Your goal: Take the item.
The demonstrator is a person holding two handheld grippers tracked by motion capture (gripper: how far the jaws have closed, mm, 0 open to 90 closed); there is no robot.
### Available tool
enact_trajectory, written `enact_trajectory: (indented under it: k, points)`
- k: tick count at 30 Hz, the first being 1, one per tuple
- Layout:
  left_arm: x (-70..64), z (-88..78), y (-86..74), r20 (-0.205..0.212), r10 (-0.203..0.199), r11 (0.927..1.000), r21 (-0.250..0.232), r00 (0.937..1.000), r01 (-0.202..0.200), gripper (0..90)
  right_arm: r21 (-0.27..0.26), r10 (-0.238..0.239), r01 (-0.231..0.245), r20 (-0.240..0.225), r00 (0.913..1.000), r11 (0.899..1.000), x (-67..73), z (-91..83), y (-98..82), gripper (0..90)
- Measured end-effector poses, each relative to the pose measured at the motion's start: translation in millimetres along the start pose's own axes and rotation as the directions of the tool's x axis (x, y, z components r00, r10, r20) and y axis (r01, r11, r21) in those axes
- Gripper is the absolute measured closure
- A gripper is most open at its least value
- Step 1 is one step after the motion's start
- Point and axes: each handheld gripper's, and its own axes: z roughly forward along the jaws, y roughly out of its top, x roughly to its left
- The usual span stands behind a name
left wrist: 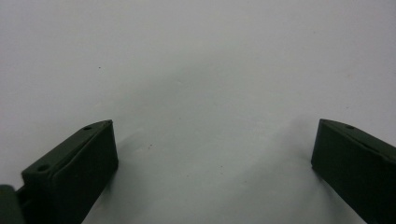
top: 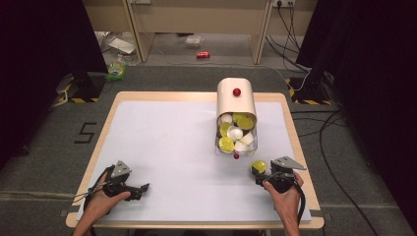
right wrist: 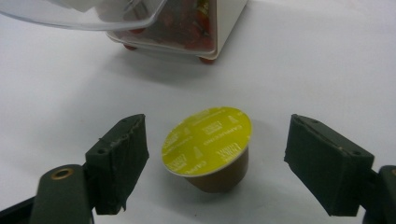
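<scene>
We find the right claw (right wrist: 215, 154) spread apart around, not touching, the yellow-lidded capsule (right wrist: 208, 147) near the worktop's (top: 162, 147) right edge, left claw (left wrist: 210, 154) likewise apart over bare surface.

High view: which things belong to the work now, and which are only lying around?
In the work: coffee capsule between the open right gripper jaws; capsule container holding more capsules.

Lying about: red can and green packet on the floor.

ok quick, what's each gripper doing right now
left gripper: open, nothing between its jaws
right gripper: open around the yellow-lidded brown coffee capsule, not touching
</scene>
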Motion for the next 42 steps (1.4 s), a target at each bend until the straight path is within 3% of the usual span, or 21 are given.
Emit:
enact_trajectory:
  k: [10,23,32,42]
  points:
    - [0.0,0.0,0.0,0.000,0.000,1.0000,0.000,1.0000,0.000,0.0,-0.009,-0.005,0.005,-0.020,0.9998,1.000,2.0,-8.7,0.4,16.2]
    - [0.0,0.0,0.0,0.000,0.000,1.0000,0.000,1.0000,0.000,0.0,-0.013,-0.006,0.006,0.005,1.0000,1.000,-1.4,-25.9,-8.4,16.1]
    - [0.0,0.0,0.0,0.000,0.000,1.0000,0.000,1.0000,0.000,0.0,0.014,-0.027,0.027,0.025,0.9993,1.000,0.2,-36.6,-18.5,15.9]
    - [0.0,0.0,0.0,0.000,0.000,1.0000,0.000,1.0000,0.000,0.0,0.030,-0.035,0.034,0.016,0.9993,0.999,2.7,-44.8,-27.5,16.2]
